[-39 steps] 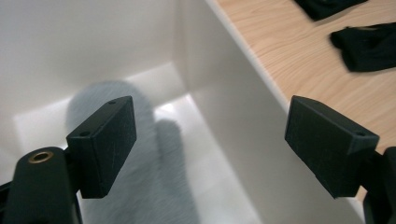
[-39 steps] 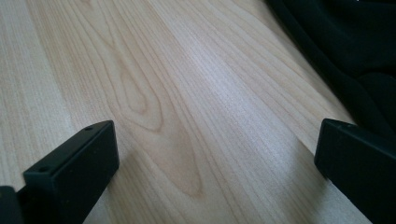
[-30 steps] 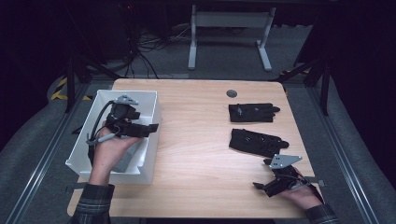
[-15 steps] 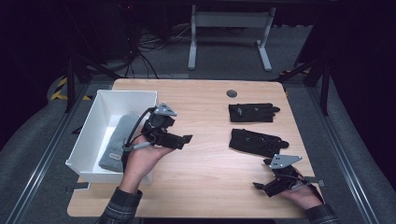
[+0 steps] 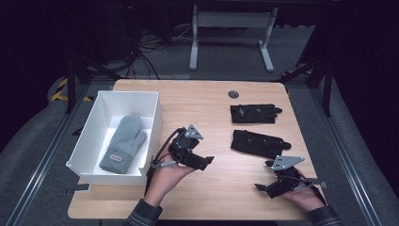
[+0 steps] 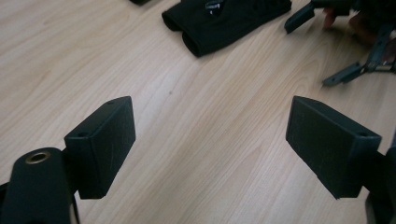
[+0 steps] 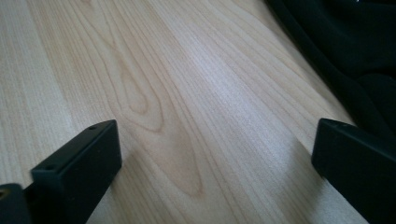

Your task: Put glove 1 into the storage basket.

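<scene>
The grey mitten (image 5: 123, 143) lay in the white box (image 5: 155, 123) at the table's (image 5: 207, 101) nine o'clock, its small label too blurred to read. The left gripper (image 5: 207, 161), jaws spread and empty, hung over bare wood just beside the box. At five o'clock the right gripper (image 5: 263, 188) was also released, holding nothing. Two black gloves (image 5: 254, 113) (image 5: 259, 142) lay at two o'clock; their fine detail was lost in darkness.

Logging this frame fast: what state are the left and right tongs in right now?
Left tongs: open, empty, over bare table beside the white box.
Right tongs: open, empty, low over the table near a black glove.
</scene>
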Motion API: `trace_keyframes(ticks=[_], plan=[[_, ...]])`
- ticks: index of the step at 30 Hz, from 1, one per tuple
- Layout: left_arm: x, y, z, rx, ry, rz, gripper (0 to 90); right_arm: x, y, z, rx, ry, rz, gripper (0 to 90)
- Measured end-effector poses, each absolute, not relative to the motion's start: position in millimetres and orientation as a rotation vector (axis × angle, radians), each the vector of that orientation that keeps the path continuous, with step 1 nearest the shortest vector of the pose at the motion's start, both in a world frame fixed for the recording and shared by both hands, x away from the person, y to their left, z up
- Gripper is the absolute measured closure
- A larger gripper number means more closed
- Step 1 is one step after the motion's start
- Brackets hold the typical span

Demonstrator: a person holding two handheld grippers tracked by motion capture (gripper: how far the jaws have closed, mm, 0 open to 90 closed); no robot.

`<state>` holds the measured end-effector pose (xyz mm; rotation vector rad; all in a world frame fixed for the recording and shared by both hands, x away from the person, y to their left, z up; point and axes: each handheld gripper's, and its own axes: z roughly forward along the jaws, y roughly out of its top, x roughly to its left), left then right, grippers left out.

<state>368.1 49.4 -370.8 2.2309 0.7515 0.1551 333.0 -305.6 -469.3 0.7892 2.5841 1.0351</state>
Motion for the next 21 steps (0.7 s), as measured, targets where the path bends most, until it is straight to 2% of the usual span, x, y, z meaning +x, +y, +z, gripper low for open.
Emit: trace_keyframes(ticks=[2,6,10,15,21], plan=[[367,47,-386,2.274,0.748,0.152,16.6,333,-305,-466,0.793,2.587,1.024,14.3],[365,47,-404,2.303,0.745,0.159,16.0,331,-305,-457,0.81,2.55,1.055,19.6],[362,51,-421,2.313,0.735,0.158,14.9,336,-301,-447,0.849,2.518,1.094,31.8],[358,55,-451,2.355,0.761,0.13,12.5,356,-289,-438,0.874,2.521,1.107,60.2],[352,59,-467,2.366,0.75,0.153,1.8,384,-274,-431,0.892,2.504,1.137,89.0]])
